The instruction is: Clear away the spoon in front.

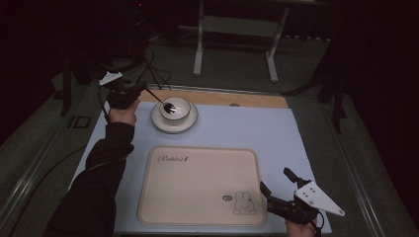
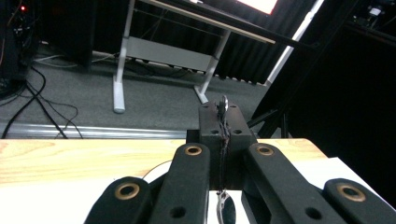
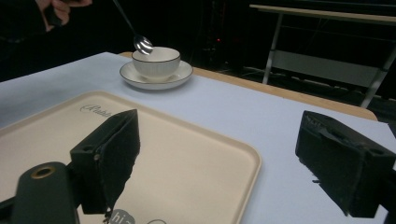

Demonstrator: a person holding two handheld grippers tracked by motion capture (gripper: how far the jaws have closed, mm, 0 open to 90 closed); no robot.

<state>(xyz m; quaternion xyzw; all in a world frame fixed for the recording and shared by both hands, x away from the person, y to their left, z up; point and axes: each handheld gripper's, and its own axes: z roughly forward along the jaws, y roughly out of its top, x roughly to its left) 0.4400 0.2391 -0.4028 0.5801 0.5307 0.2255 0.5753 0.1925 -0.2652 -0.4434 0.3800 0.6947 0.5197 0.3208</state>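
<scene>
A white cup (image 1: 179,106) stands on a white saucer (image 1: 174,122) at the back of the pale blue mat. My left gripper (image 1: 142,92) is just left of it, shut on the handle of a metal spoon (image 1: 169,108) whose bowl hangs over the cup's rim. In the left gripper view the jaws are pressed together on the spoon (image 2: 224,108). In the right gripper view the spoon (image 3: 143,44) dips at the cup (image 3: 156,61). My right gripper (image 1: 274,180) rests open near the front right corner, beside a beige tray (image 1: 197,187), nothing between its jaws (image 3: 229,158).
The beige tray (image 3: 196,163) with a rabbit print lies front and centre on the mat. A wooden strip (image 1: 247,100) edges the table's far side. Beyond it a white desk frame (image 1: 234,29) and cables (image 1: 155,74) stand on the dark floor.
</scene>
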